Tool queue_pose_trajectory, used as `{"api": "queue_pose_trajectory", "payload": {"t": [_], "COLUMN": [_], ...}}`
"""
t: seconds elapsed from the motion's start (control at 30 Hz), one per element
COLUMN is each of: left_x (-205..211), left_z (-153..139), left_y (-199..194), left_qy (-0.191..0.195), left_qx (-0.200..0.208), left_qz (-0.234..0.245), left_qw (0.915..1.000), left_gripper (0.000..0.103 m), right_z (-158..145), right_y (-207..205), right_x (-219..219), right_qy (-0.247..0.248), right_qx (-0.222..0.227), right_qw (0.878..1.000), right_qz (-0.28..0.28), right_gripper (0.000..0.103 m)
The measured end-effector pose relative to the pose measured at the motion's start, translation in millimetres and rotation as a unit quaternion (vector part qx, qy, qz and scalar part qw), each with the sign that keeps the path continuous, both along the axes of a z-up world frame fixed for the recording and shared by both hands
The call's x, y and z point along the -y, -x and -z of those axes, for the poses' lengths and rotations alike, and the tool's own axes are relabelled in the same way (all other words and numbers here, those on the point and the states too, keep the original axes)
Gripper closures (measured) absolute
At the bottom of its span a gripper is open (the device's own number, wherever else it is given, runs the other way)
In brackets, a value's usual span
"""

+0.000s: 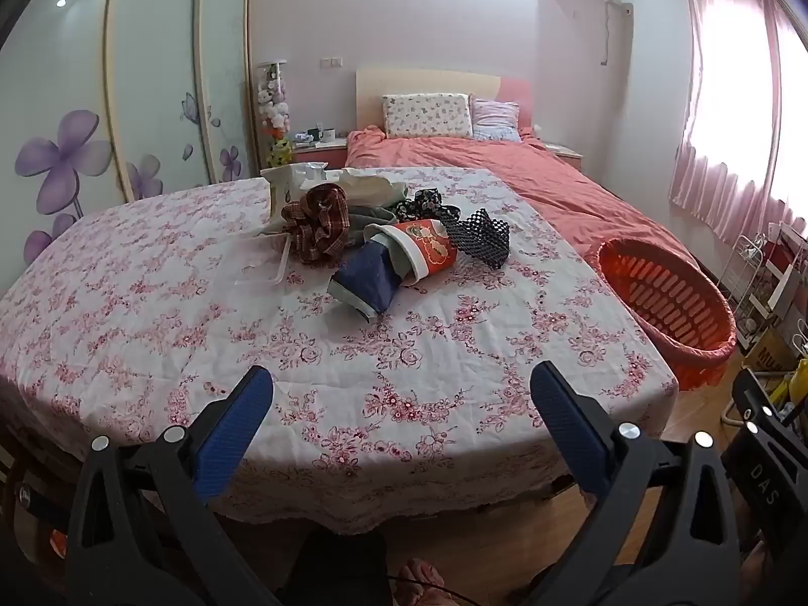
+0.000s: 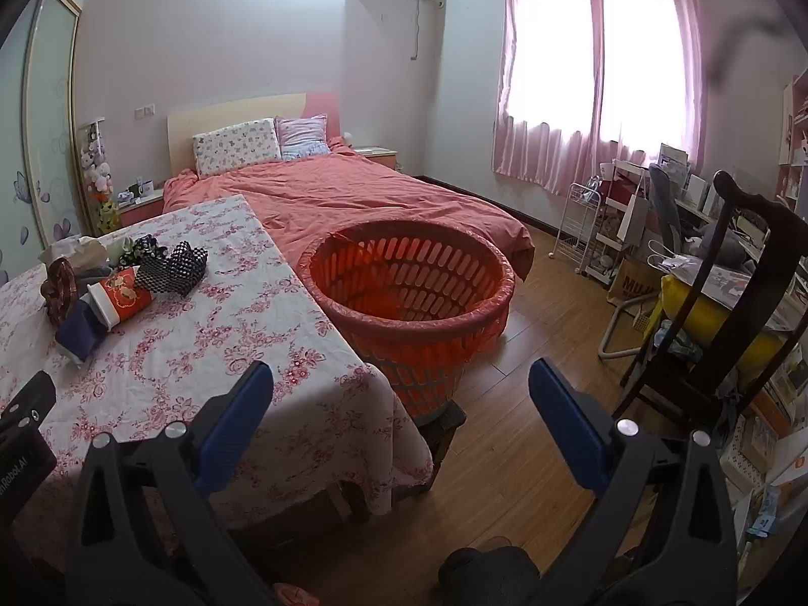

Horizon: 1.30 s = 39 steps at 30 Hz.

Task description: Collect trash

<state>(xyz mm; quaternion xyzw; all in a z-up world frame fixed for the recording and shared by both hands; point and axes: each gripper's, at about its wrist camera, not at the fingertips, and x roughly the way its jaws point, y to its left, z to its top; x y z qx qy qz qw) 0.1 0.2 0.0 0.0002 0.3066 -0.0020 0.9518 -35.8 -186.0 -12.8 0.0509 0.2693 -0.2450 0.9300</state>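
**Both tongs spread wide, the trash pile ahead on the table**

My left tongs point(image 1: 401, 394) stand fully apart with nothing between the blue pads, which hang over the near edge of the flowered tablecloth point(image 1: 151, 303) in the lower part of the left view. The trash sits well beyond them, above the middle of that picture: a red paper cup point(image 1: 429, 247) lying on its side with a dark blue wrapper point(image 1: 366, 280) pushed into its mouth, a brown checked scrunchie point(image 1: 318, 224) to its left, a black dotted cloth piece point(image 1: 480, 237) to its right, and a crumpled white paper bag point(image 1: 303, 182) behind them. A clear plastic tray point(image 1: 257, 262) lies left of the cup. None of it touches my pads.

My right tongs point(image 2: 401, 394) are just as wide apart and hold nothing. In the right view the same pile shows small at the middle left, well away from the pads. The orange basket point(image 2: 409, 325), lined with a thin bag, stands just beside the table's right edge, at the centre of that picture above the gap between my fingers. A bed point(image 2: 353, 192) lies behind it.
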Motion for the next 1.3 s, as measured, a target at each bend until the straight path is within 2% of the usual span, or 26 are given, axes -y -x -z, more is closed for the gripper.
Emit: {"api": "queue_pose_trajectory", "payload": {"t": [1.3], "left_x": [-0.1], "left_z": [0.1], "left_y": [-0.1], "left_qy": [0.0], "left_qx": [-0.001], "left_qz": [0.0], "left_qw": [1.0], "left_gripper": [0.002], "right_z": [-0.7], "right_y": [3.1], "right_x": [4.0], "right_qy": [-0.004], "right_qx": [0.001], "right_qw": [1.0], "right_qz": [0.0], "right_gripper": [0.004]}}
